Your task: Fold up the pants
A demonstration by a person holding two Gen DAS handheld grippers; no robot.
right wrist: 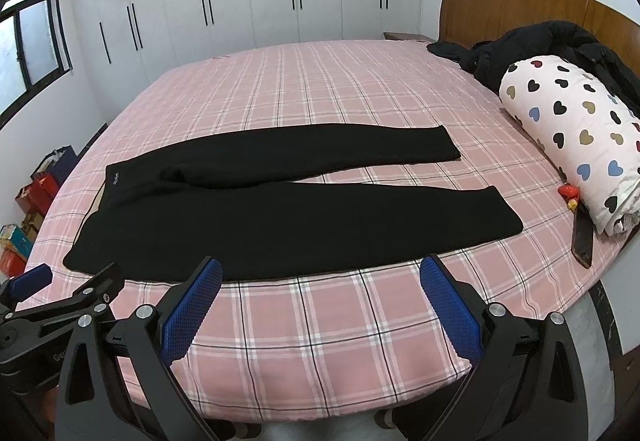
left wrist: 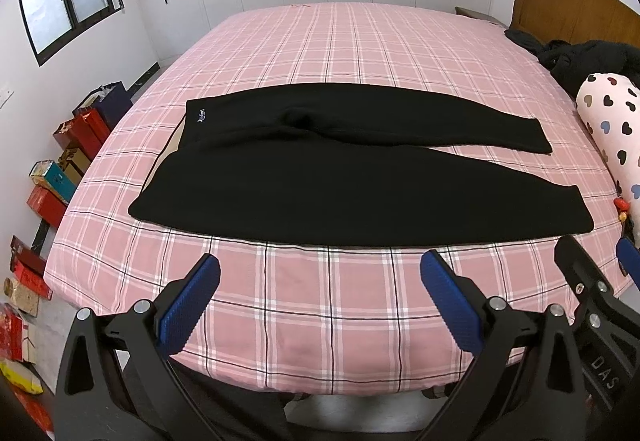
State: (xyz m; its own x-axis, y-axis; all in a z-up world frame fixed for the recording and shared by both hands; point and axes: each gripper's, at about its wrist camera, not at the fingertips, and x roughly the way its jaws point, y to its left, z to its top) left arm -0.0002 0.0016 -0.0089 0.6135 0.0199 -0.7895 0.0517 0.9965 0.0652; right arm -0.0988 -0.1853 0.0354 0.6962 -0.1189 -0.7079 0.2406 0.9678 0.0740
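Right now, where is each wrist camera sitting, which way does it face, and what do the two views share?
Left wrist: near the bed's foot edge, facing across the black pants toward the wardrobe; its open left gripper frames the bottom, the right gripper intrudes at right.
Right wrist: beside it, same heading; the open right gripper below, the left gripper at left.
Shared: pants, plaid bed, heart-print roll.

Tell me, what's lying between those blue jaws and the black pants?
Only bare pink plaid sheet separates the right gripper from the pants; the left wrist view shows the same for the left gripper.
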